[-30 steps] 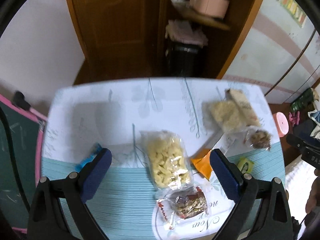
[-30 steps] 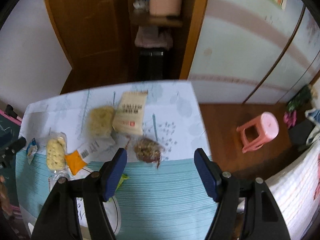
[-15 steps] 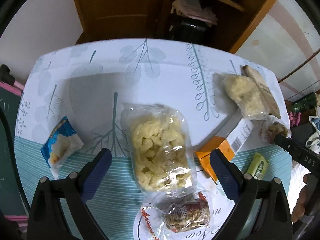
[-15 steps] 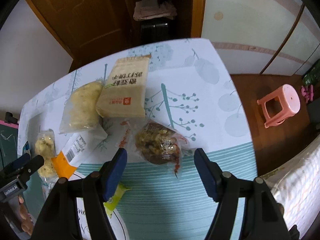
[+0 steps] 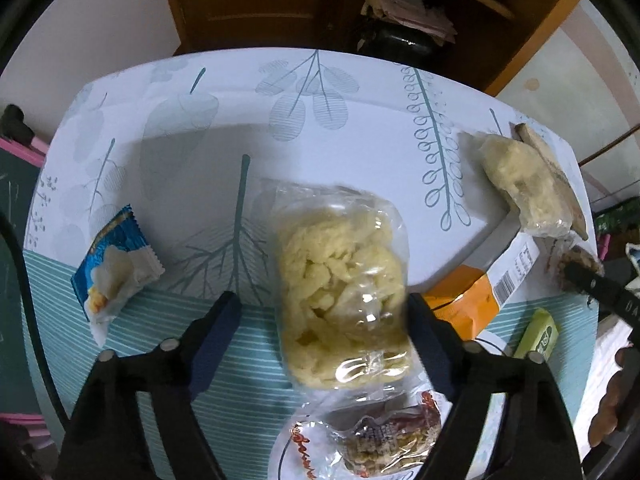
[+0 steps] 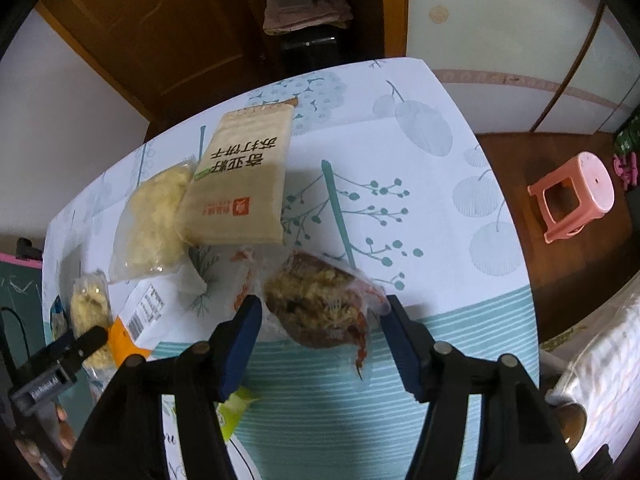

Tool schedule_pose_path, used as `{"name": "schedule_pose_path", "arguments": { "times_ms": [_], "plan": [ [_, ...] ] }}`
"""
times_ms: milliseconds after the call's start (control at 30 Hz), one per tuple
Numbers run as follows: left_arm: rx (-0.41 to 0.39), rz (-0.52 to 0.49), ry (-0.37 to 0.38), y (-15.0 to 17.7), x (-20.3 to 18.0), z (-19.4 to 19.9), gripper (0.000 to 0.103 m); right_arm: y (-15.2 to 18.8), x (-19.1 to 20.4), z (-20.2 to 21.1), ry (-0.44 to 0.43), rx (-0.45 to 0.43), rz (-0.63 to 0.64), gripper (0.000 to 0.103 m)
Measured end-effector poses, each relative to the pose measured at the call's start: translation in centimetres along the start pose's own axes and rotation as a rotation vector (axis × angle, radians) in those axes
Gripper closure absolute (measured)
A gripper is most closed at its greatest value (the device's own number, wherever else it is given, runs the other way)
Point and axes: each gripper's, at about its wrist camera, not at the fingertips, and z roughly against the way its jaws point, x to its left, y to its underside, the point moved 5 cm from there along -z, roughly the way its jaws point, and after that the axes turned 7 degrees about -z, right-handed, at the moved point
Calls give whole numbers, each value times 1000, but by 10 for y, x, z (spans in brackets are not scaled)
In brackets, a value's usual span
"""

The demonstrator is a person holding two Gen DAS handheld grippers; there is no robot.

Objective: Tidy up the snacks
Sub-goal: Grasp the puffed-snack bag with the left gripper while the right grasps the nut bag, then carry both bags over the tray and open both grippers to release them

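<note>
Left wrist view: my left gripper (image 5: pixel 324 316) stands wide open with nothing clamped. Between its blue fingers (image 5: pixel 218 328) lies a clear bag of pale yellow puffs (image 5: pixel 342 300) on the tablecloth (image 5: pixel 328 140). A blue wrapped sweet (image 5: pixel 114 276) lies well to the left. An orange-and-white carton (image 5: pixel 480 292) lies just right of the bag, a green packet (image 5: pixel 538 334) beyond it. A red-printed bag of mixed snack (image 5: pixel 376 446) sits just below the puffs, touching them.

Right wrist view: my right gripper (image 6: pixel 322 334) is also wide open and empty. A clear bag of brown-and-yellow mix (image 6: pixel 320 304) with red print lies between its fingers (image 6: pixel 242 344). Behind it lie a tan cracker pack (image 6: pixel 244 184) overlapping a second bag of yellow pieces (image 6: pixel 150 224). A pink stool (image 6: pixel 572 196) stands on the floor, well apart.
</note>
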Motion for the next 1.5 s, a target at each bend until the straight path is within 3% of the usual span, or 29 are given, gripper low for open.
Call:
{"name": "schedule_pose_path", "arguments": {
  "times_ms": [33,67,133,367,667,967,1100,1500],
  "plan": [
    [-7,-6,6,-1,-2,1,40,-1,0,-1,-1,-1,-4,41],
    [-15,-12,13,-1,-5,3,45,-1,0,0,0,-8,-4,42],
    [-11,-9,15,-2,-8,3,46,0,2,0,-5,-14,3,55],
    [-52,-22,-20,3,-9,15,47,9,1,7,-1,-21,19,56],
    [-181,-37,17,9,-5,106,47,29,11,66,-98,-67,54,56],
    [-240,-94,81,50,-16,187,47,81,32,116,-124,-63,146,56],
    [-254,-109,103,69,-22,210,47,102,43,138,-211,-41,151,56],
    [-339,-219,138,129,-43,296,47,179,77,242,-284,-166,333,55]
  ]
}}
